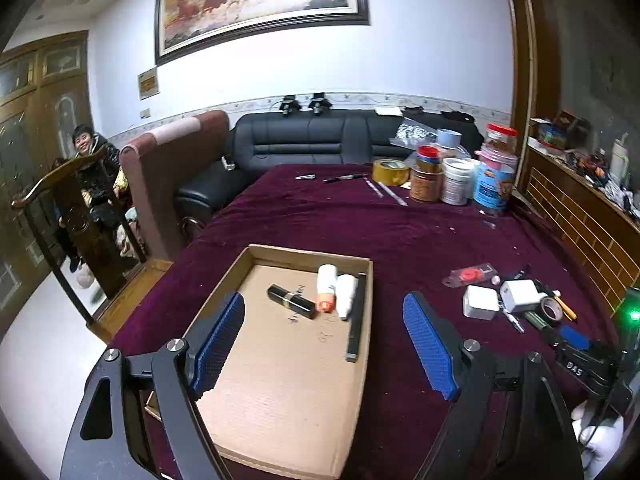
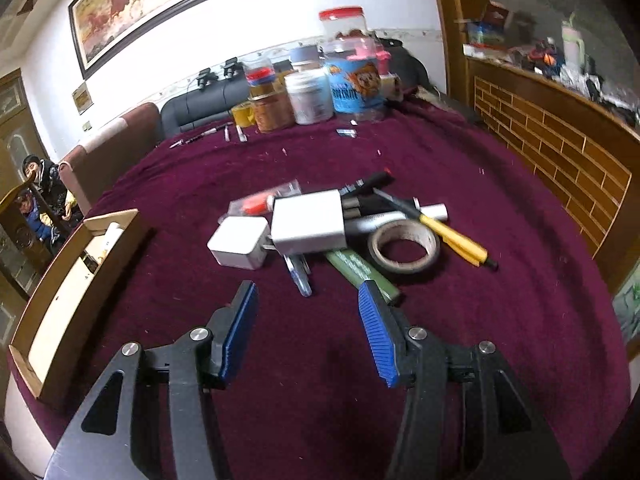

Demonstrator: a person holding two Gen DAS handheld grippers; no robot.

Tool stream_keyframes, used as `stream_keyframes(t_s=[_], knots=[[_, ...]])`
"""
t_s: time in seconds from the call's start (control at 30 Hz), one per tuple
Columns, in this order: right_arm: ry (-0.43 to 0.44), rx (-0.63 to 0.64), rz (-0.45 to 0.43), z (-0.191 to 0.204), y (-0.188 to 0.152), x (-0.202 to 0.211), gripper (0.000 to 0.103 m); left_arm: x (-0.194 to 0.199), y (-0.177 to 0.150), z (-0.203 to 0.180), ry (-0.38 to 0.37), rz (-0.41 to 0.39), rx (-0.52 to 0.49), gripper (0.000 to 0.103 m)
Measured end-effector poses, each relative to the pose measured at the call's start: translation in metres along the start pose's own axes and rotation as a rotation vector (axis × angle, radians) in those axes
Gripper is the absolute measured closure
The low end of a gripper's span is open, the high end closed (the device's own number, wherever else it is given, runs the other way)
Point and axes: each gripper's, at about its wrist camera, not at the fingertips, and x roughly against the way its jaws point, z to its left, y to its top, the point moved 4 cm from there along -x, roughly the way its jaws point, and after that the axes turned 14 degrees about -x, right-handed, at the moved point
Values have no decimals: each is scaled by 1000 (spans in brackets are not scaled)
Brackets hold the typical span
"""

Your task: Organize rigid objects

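- Our left claw (image 1: 324, 316) hangs above the cardboard tray (image 1: 304, 254), its blue pads spread wide with nothing between them.
- Inside the tray we see a black lipstick tube (image 1: 291, 301) lying near the middle, and two white tubes (image 1: 336, 290) side by side at the far right, one with an orange end.
- A long dark bar (image 1: 357, 320) lies along the tray's right wall.
- Our right claw (image 2: 308, 312) points down at the maroon cloth (image 2: 460, 152) covering the tabletop, its pads partly apart and empty.
- Just beyond the right claw sits the loose pile: a small white charger cube (image 2: 239, 242) touching a larger white adapter (image 2: 308, 222), a roll of tape (image 2: 404, 246), a yellow-handled tool (image 2: 456, 240), a green stick (image 2: 360, 272) and a blue pen (image 2: 298, 276).
- A red item in a clear packet (image 2: 256, 202) lies behind the chargers.
- From the right wrist view the tray is well to the left of the pile, at the cloth's edge.
- Jars and tape rolls (image 2: 312, 88) stand crowded at the far end of the tabletop.
- A person (image 1: 90, 152) sits in the background at the left.
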Motion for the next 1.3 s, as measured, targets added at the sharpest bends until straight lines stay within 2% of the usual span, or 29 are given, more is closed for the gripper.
stream_keyframes(t_s=[0.1, 0.3, 0.47, 1.3], knots=[[27, -57, 1, -10, 2, 2, 49, 0, 1, -10, -12, 7, -21, 26], [52, -113, 66, -18, 1, -6, 49, 1, 1, -18, -18, 21, -28, 26], [59, -154, 80, -25, 0, -7, 49, 5, 1, -20, -16, 22, -33, 26], [46, -191, 108, -30, -1, -11, 49, -6, -12, -4, -15, 55, 16, 26]])
